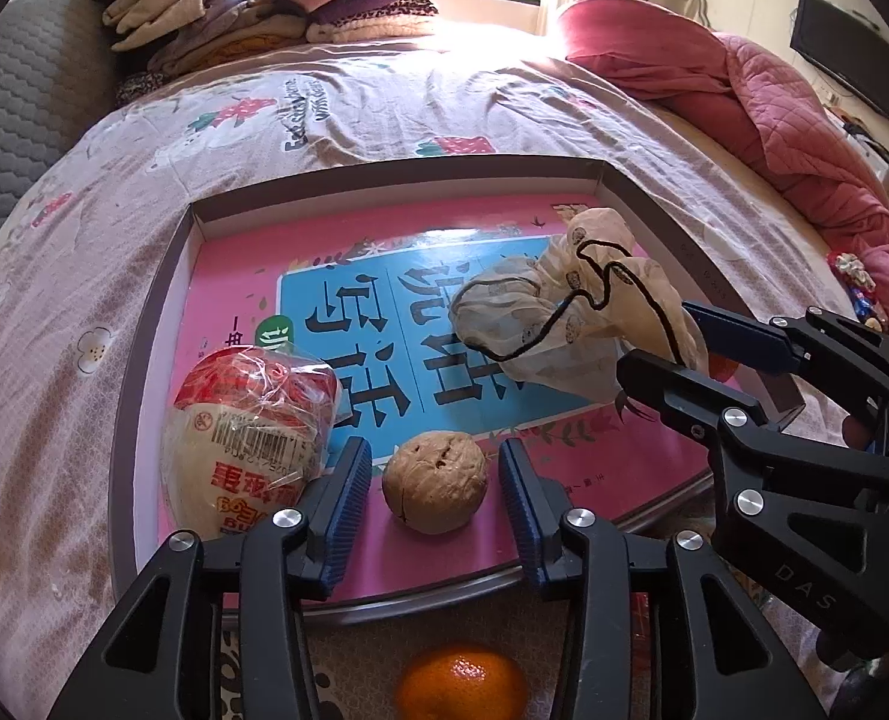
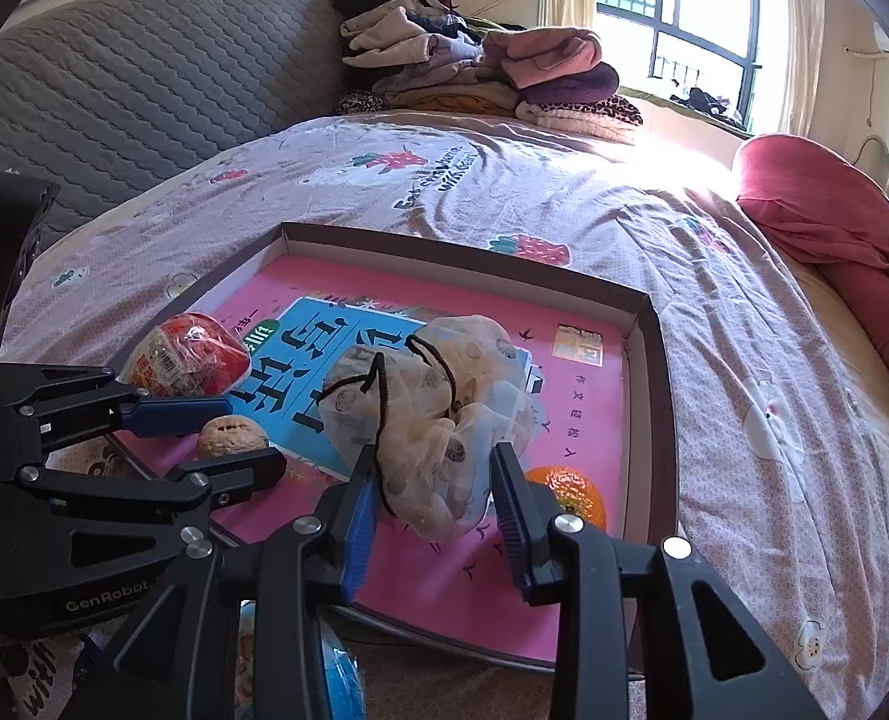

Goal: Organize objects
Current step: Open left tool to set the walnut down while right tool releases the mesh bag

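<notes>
A wrinkly brown walnut point(image 1: 434, 481) sat on the pink book lining a shallow cardboard tray point(image 1: 144, 360) on the bed, between the left gripper point(image 1: 435, 498) fingers, which stood clear of it. Right gripper point(image 2: 435, 501) straddled a crumpled sheer drawstring pouch point(image 2: 426, 414), jaws parted, left pad maybe brushing it. A plastic-wrapped red-and-white snack pack point(image 1: 246, 426) crowded the walnut's left; an orange tangerine point(image 2: 570, 495) sat right behind the pouch.

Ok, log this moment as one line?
left gripper: open around walnut | right gripper: open around pouch | both in tray | packet beside walnut
</notes>
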Demonstrator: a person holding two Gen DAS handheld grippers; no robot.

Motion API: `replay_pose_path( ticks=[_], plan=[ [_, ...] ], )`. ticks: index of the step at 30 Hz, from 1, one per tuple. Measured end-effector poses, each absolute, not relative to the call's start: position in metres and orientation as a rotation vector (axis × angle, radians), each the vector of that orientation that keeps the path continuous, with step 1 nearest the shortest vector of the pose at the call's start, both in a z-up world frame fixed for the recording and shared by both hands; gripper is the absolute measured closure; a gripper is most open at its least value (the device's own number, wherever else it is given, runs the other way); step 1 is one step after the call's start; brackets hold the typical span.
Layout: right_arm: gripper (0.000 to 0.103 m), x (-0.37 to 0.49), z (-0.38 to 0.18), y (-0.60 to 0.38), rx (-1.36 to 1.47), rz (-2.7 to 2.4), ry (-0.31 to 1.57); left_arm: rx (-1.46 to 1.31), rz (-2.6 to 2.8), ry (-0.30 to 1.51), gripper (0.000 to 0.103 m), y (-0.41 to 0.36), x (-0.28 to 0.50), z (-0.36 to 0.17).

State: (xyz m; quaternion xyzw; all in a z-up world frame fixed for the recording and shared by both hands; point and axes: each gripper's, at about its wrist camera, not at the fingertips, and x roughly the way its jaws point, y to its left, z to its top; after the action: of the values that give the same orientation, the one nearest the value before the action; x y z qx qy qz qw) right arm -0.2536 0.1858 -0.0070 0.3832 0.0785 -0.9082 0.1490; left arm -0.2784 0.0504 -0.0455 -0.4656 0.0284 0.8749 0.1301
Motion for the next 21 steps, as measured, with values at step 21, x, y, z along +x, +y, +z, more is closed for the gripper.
replay_pose_path(
  ticks=[21],
  plan=[
    [0.061, -0.254, -0.003, 0.188, 1.111, -2.600, 0.165, -1.342, 2.595, 0.122, 0.051, 0.046, -0.269, -0.031]
  ],
)
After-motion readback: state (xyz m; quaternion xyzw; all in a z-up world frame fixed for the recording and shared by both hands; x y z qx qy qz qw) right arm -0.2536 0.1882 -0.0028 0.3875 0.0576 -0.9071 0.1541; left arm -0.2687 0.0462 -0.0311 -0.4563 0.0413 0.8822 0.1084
